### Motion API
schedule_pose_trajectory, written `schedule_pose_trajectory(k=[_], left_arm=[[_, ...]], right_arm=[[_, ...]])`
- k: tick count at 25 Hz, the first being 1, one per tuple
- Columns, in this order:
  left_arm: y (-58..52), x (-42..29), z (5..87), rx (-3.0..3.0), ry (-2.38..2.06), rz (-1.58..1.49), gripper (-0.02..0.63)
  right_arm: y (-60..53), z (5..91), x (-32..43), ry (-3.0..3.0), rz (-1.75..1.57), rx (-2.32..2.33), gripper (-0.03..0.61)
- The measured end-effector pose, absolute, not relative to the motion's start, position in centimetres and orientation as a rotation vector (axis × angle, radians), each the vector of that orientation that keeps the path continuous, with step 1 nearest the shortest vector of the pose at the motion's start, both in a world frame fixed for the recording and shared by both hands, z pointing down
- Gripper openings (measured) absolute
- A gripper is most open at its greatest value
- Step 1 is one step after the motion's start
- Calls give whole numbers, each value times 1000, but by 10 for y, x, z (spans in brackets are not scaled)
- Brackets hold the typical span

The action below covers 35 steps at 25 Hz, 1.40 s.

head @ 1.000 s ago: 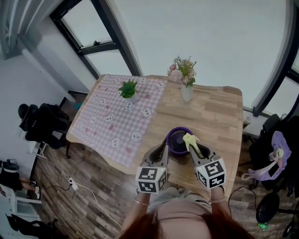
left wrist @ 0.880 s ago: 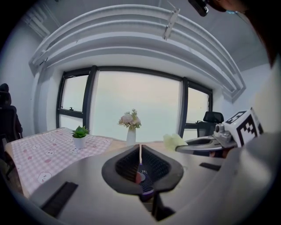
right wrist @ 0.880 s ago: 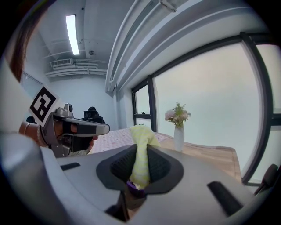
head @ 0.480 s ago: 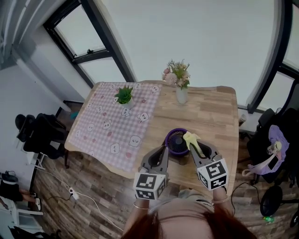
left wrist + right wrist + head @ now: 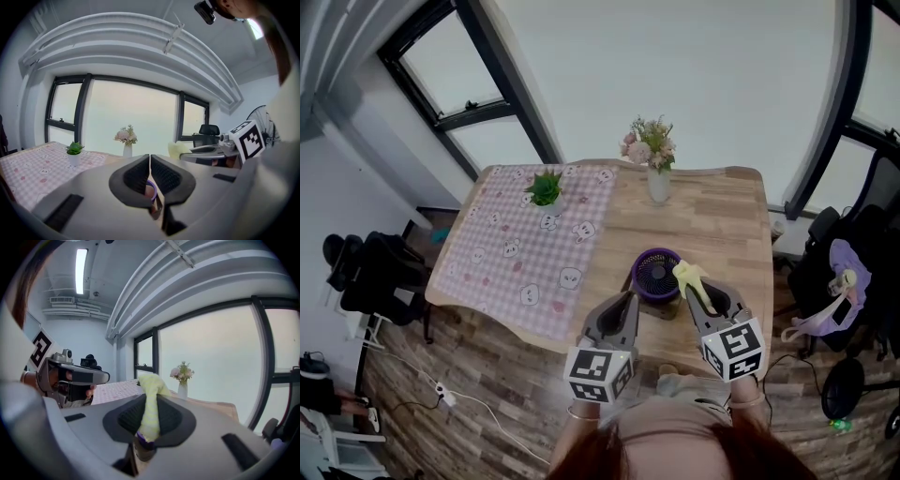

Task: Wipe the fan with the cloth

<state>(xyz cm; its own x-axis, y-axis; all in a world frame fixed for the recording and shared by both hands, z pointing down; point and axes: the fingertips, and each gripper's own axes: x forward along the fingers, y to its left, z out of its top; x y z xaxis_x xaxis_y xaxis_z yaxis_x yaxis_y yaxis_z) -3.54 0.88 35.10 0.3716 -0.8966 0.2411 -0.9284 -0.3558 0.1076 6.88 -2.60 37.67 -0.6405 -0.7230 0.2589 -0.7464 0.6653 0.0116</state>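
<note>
Since the wipe looks ready to begin, entry as follows. Fan [image 5: 656, 275]: small, round, purple shell, dark grille facing up, standing on the wooden table [image 5: 722, 220]. Right gripper [image 5: 695, 287]: jaws clamped on the cloth [image 5: 686, 275], a pale yellow strip whose free end pokes out at the fan's right rim; contact cannot be told. Left gripper [image 5: 627, 300]: jaws pressed together on nothing, just beside the fan's left side. Handling note, by judgement: lay the cloth's loose end flat on the grille, sweep round the rim with light pressure, and brace the fan's left side with the left gripper, as so light a fan may slide.
</note>
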Motion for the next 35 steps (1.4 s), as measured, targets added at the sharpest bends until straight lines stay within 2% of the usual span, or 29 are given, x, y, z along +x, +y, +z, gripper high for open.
schedule_pose_trajectory(k=[35], left_arm=[[55, -24, 321, 2535, -1527, 108, 16]], right_arm=[[27, 349, 86, -2608, 19, 1321, 55]])
